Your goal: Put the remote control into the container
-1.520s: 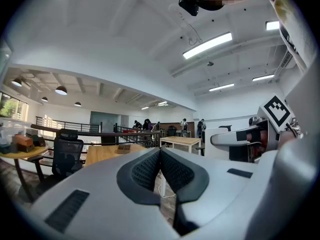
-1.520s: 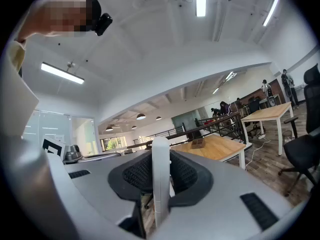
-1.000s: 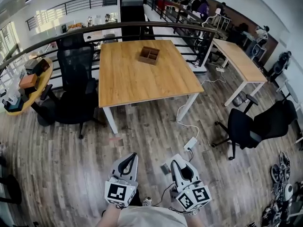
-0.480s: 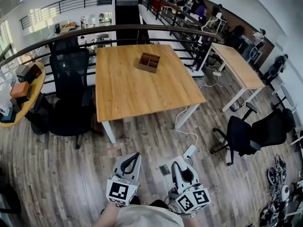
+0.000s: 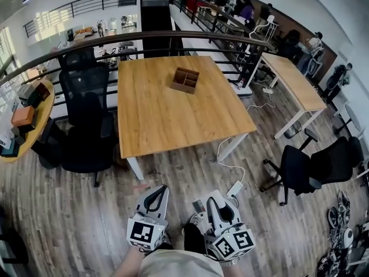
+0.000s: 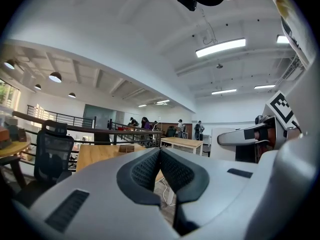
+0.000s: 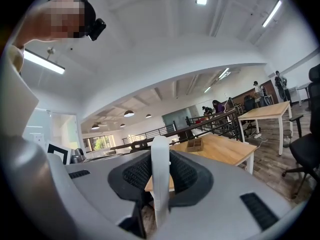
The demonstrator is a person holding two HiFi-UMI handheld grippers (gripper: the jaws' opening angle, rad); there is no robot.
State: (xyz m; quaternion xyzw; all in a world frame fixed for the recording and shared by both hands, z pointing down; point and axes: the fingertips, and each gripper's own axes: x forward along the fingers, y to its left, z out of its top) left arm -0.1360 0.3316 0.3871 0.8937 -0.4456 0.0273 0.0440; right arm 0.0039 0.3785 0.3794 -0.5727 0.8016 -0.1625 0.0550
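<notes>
A white remote control [image 7: 160,180] stands edge-on between the pads of my right gripper [image 7: 161,151], which is shut on it. In the head view that gripper [image 5: 219,205] is held low over the wood floor, with my left gripper [image 5: 154,195] beside it. The left gripper [image 6: 160,155] is shut, its pads pressed together with nothing between them. The container, a small wooden box [image 5: 185,79] with compartments, sits on the far half of a square wooden table [image 5: 167,117] well ahead of both grippers. It also shows small in the gripper views as the box [image 7: 194,144] and the box [image 6: 126,148].
A black office chair [image 5: 86,117] stands at the table's left and another chair [image 5: 311,163] at the right. A white cable and power strip [image 5: 233,188] lie on the floor near the table leg. Behind the table run a railing [image 5: 173,36] and a second table [image 5: 291,79].
The view has shifted slightly and the table sits a little nearer. A leg and shoe now show between the grippers. Both grippers keep their pose and the remote stays clamped.
</notes>
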